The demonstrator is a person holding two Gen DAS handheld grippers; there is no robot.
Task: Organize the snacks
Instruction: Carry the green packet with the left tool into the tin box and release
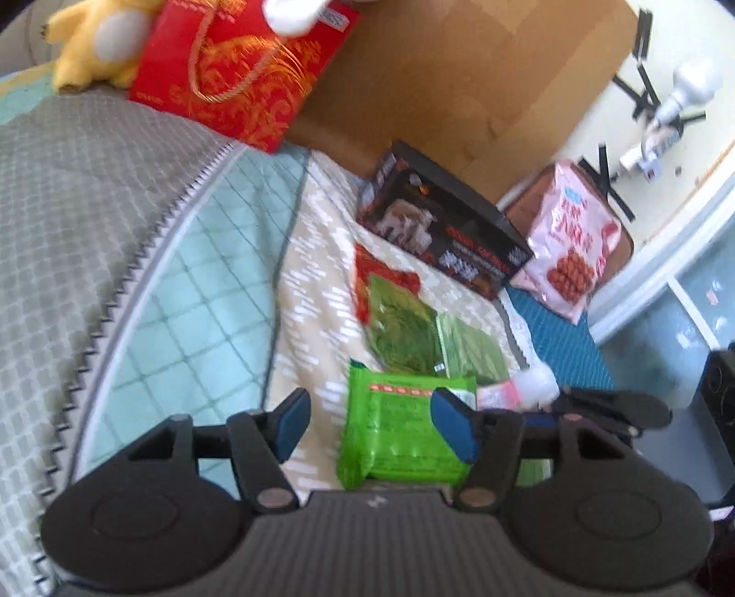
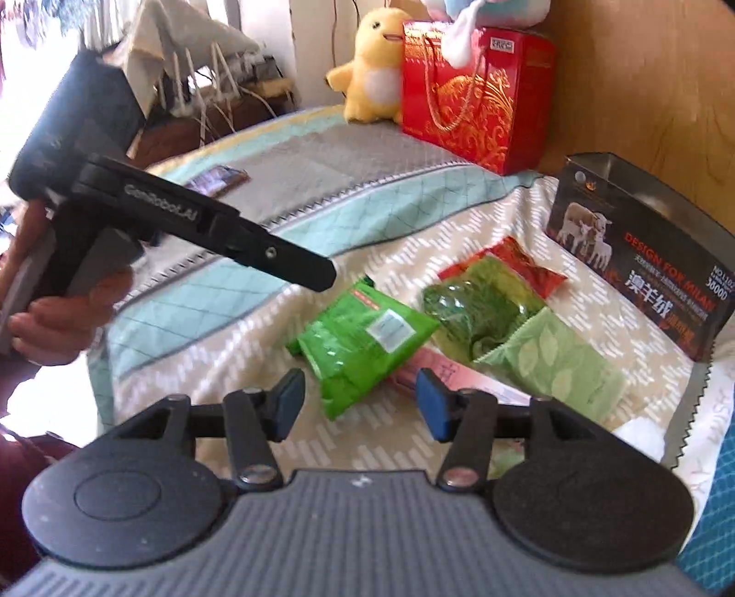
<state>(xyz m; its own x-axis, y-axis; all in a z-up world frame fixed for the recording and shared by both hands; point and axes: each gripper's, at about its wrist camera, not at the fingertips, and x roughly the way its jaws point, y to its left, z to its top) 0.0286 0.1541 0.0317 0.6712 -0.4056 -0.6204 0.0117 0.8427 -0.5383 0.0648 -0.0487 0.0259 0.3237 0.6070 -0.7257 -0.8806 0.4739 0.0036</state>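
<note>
Several snack packets lie on the bed quilt. A bright green packet (image 1: 399, 436) (image 2: 363, 340) is nearest. Behind it lie a dark green leafy packet (image 1: 402, 330) (image 2: 473, 303), a red packet (image 1: 381, 275) (image 2: 528, 261), a pale green leaf-print packet (image 1: 473, 349) (image 2: 556, 367) and a pink packet (image 1: 498, 395) (image 2: 459, 374). A black box (image 1: 450, 229) (image 2: 643, 271) stands open behind them. My left gripper (image 1: 367, 425) is open above the bright green packet; it also shows in the right wrist view (image 2: 317, 273). My right gripper (image 2: 360, 408) is open and empty, just short of the same packet.
A red gift bag (image 1: 239, 73) (image 2: 477, 96) and a yellow plush toy (image 1: 92, 41) (image 2: 372, 78) stand at the bed's head by a wooden board (image 1: 459, 78). A pink snack bag (image 1: 569, 239) leans at the bed's far side. A phone (image 2: 216, 179) lies on the quilt.
</note>
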